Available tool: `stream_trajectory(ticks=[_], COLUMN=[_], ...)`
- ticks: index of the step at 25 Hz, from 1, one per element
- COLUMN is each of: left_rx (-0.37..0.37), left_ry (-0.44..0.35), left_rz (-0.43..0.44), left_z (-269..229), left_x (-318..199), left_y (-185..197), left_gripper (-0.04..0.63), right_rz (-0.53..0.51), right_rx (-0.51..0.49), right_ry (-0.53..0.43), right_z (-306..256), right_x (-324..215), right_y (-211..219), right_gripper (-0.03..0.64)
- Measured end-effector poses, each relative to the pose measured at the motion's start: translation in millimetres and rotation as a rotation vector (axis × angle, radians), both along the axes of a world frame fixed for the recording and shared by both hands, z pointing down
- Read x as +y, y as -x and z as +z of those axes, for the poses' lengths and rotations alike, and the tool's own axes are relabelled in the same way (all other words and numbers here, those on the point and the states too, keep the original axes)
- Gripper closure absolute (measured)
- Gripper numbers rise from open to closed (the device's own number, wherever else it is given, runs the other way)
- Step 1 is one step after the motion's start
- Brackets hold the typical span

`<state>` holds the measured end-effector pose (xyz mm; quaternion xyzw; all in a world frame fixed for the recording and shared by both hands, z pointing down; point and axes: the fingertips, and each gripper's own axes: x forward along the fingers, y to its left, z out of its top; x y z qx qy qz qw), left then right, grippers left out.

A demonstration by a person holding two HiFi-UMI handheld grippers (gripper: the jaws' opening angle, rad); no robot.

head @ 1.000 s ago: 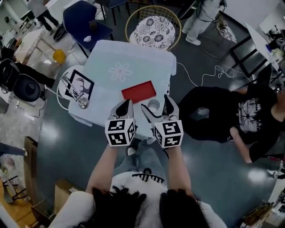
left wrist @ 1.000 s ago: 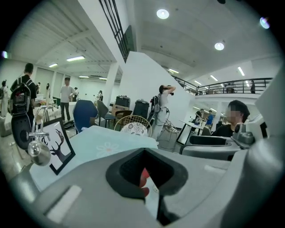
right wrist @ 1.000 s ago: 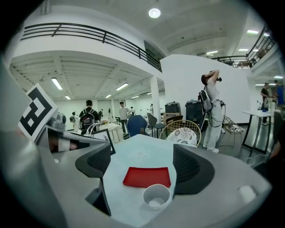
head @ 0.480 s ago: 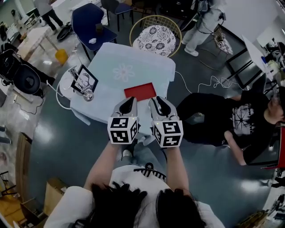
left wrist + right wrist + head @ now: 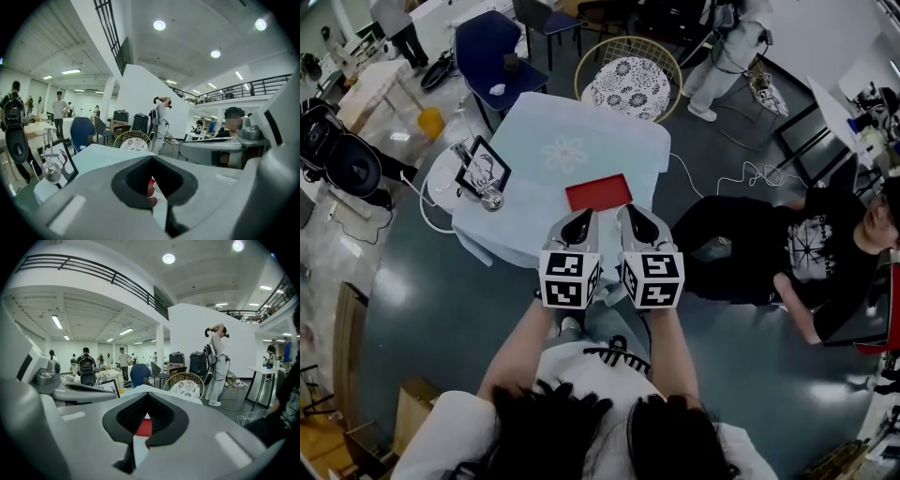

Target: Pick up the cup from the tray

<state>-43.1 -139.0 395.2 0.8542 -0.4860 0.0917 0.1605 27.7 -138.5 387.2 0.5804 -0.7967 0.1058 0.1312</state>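
A red tray (image 5: 598,192) lies on the pale blue table (image 5: 553,155), near its front edge. No cup shows in any view now. My left gripper (image 5: 580,219) and right gripper (image 5: 635,216) hang side by side just in front of the tray, over the table's near edge. Both are shut with nothing between the jaws. In the left gripper view the left gripper (image 5: 153,190) shows a sliver of the red tray (image 5: 150,187) through the gap behind its tips. In the right gripper view the right gripper (image 5: 140,430) frames the tray (image 5: 143,426) the same way.
A framed picture (image 5: 483,169) and a metal stand (image 5: 493,199) sit at the table's left edge. A wicker chair with a patterned cushion (image 5: 628,75) and a blue chair (image 5: 492,52) stand behind the table. A person in black (image 5: 787,253) sits on the floor to the right.
A second ago the right gripper stood open around a white cup in front of the tray. It has since shut, both grippers have drawn together, and the cup is out of sight.
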Motion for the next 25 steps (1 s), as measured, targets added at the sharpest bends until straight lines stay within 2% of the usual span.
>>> stream_trajectory(ticks=[17,25], left_rx=[-0.016,-0.023], left_ry=[-0.02,0.0], left_rz=[0.025,0.024], left_z=[2.3,10.4], left_x=[5.9,9.5], left_y=[2.8,5.4], left_gripper=[0.595,0.595], right_rz=[0.0,0.004], right_rx=[0.04,0.03], right_ry=[0.036,0.04], right_z=[9.0,10.9], right_x=[9.4,9.0], right_y=[12.4,12.6], right_gripper=[0.597,0.597])
